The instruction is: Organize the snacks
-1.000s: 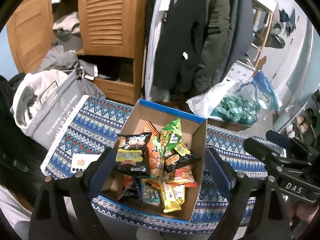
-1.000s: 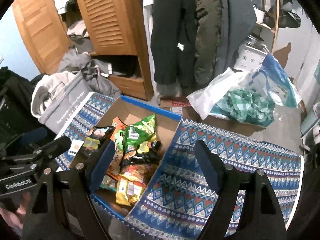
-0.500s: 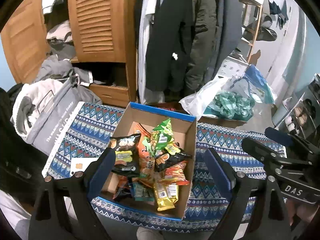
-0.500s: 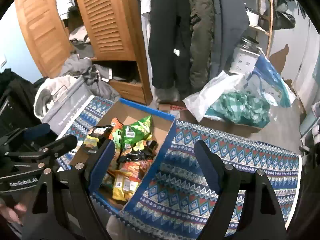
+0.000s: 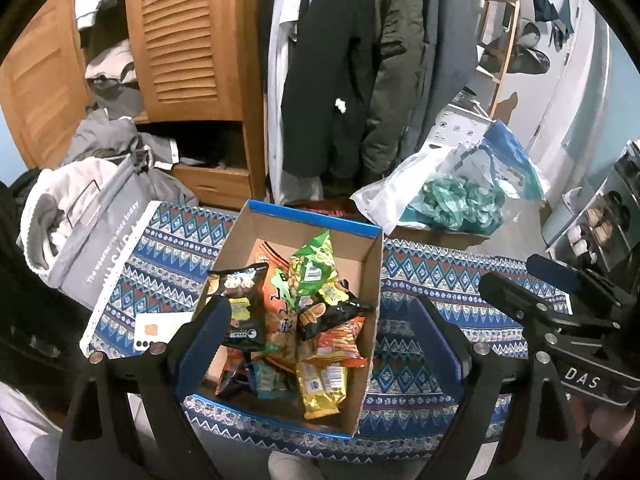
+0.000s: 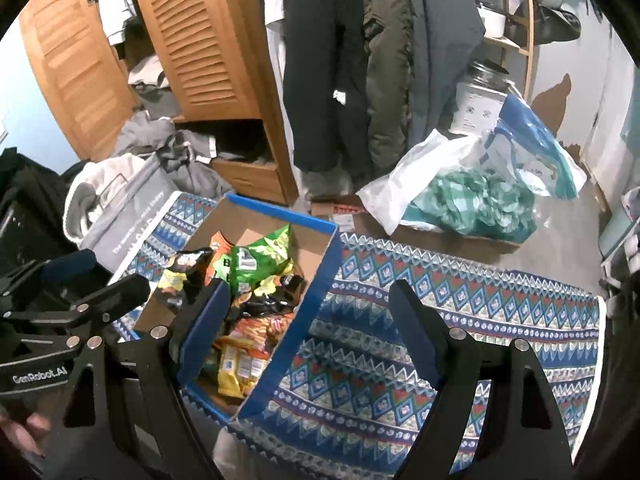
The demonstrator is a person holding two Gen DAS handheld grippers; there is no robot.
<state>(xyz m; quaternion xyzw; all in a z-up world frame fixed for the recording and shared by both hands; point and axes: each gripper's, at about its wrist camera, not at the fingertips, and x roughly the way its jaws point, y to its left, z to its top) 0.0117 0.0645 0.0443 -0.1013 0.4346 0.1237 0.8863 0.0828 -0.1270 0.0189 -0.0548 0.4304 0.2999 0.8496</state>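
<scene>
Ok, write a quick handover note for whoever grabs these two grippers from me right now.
Left gripper: jaws open, empty, hanging above the cardboard box.
Right gripper: jaws open, empty, over the box's right wall and the patterned cloth.
Snacks: all piled loose in the box, green packet on top, black packet at left, yellow packet nearest.
Done: nothing sorted yet by the look of it.
Left: pick packets out and arrange them.

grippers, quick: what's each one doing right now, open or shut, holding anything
Left gripper: open, holding nothing, fingers above the cardboard box of snack packets.
Right gripper: open, empty, over the patterned cloth.
</scene>
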